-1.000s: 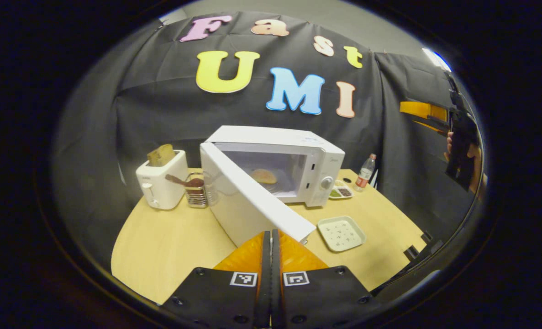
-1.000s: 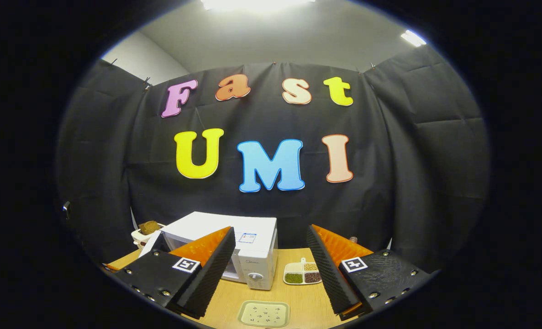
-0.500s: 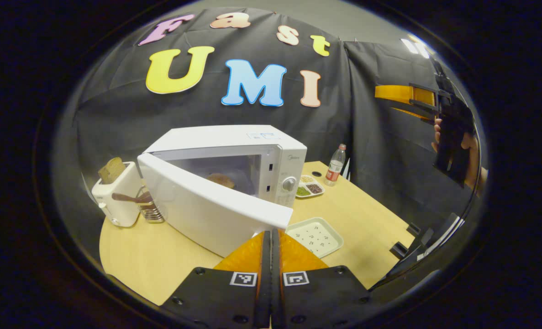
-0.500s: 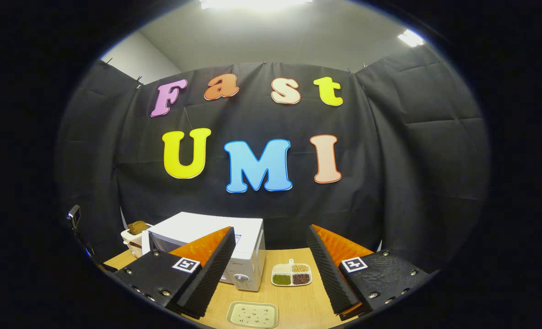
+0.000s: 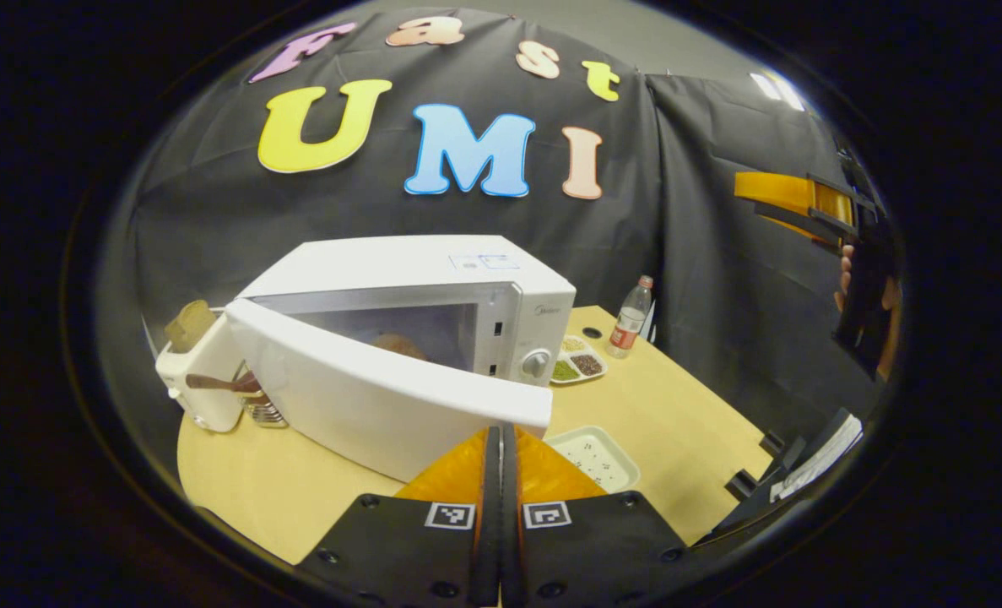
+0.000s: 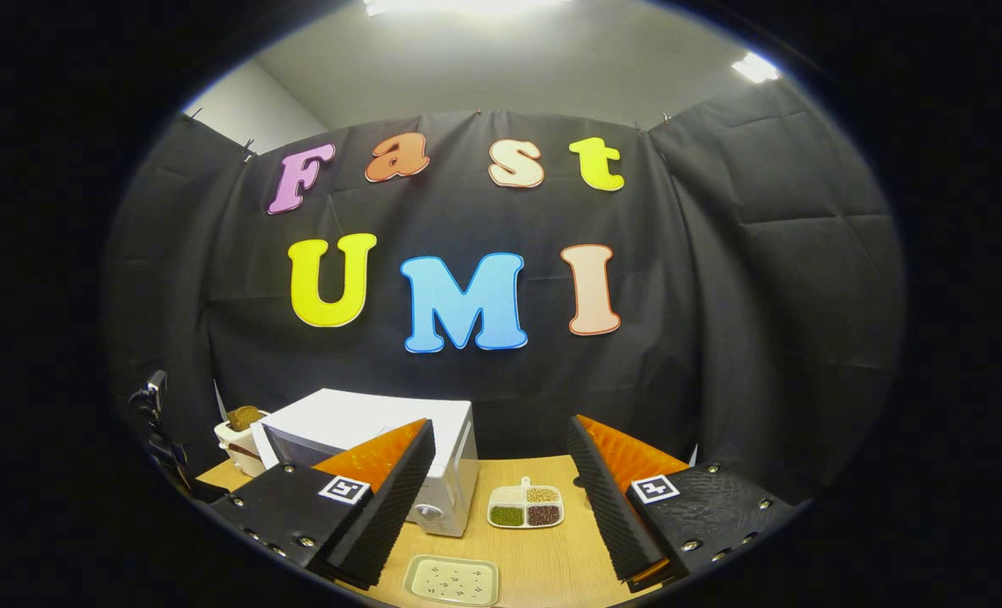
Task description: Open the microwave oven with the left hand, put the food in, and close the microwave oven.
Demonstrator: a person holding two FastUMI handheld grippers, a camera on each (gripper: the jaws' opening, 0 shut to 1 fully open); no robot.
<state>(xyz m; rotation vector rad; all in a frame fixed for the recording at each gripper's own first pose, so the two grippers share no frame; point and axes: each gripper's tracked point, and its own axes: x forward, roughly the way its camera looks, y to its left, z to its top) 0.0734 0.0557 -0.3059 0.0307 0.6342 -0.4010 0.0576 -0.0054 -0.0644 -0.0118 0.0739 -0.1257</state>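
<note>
The white microwave (image 5: 433, 270) stands at the back of the wooden table (image 5: 298, 490), its door (image 5: 365, 405) still ajar at a narrow angle. A round brown piece of food (image 5: 395, 344) lies inside the cavity. My left gripper (image 5: 501, 435) is shut with nothing between its fingers, and its tips sit right at the outer face of the door near the free edge. My right gripper (image 6: 501, 443) is open and empty, held high above the table. It also appears at the far right of the left gripper view, the right gripper (image 5: 792, 198) in a hand. The microwave (image 6: 357, 418) shows low left in the right gripper view.
An empty pale tray (image 5: 595, 452) lies in front of the microwave, also the tray (image 6: 452, 580). A divided dish of beans (image 5: 578, 363) and a bottle (image 5: 630, 318) stand to its right. A toaster (image 5: 192, 371) with bread and a jar with a spoon (image 5: 256, 404) stand to its left.
The microwave door has swung from wide open toward the cavity, with my shut left gripper following at its free edge. The right gripper stays raised and open, drifting slightly.
</note>
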